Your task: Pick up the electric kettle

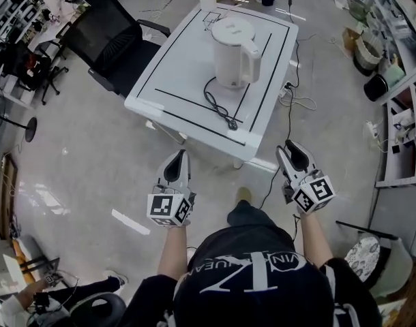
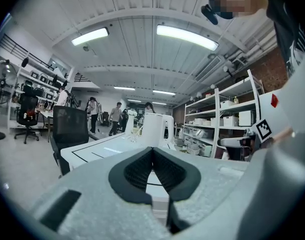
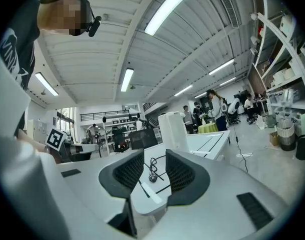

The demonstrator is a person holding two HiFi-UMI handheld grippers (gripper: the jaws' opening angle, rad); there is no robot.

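The white electric kettle [image 1: 232, 52] stands upright on the white table [image 1: 168, 67], its handle towards the right, and its black cord [image 1: 219, 105] lies coiled in front of it. Both grippers hang over the floor short of the table's near edge, pointing at it. My left gripper [image 1: 179, 157] is shut with nothing in it; in its own view the pads meet at the tip [image 2: 152, 150] with the kettle [image 2: 153, 130] far beyond. My right gripper [image 1: 290, 147] is open and empty; between its pads [image 3: 155, 160] I see the plug end of the cord [image 3: 152, 173] and the kettle [image 3: 172, 131].
A black office chair [image 1: 109, 39] stands at the table's left. Shelves [image 1: 402, 80] and a black bin [image 1: 376, 87] line the right side. A cable [image 1: 288, 107] trails down the table's right edge to the floor. People stand far back [image 2: 115, 118].
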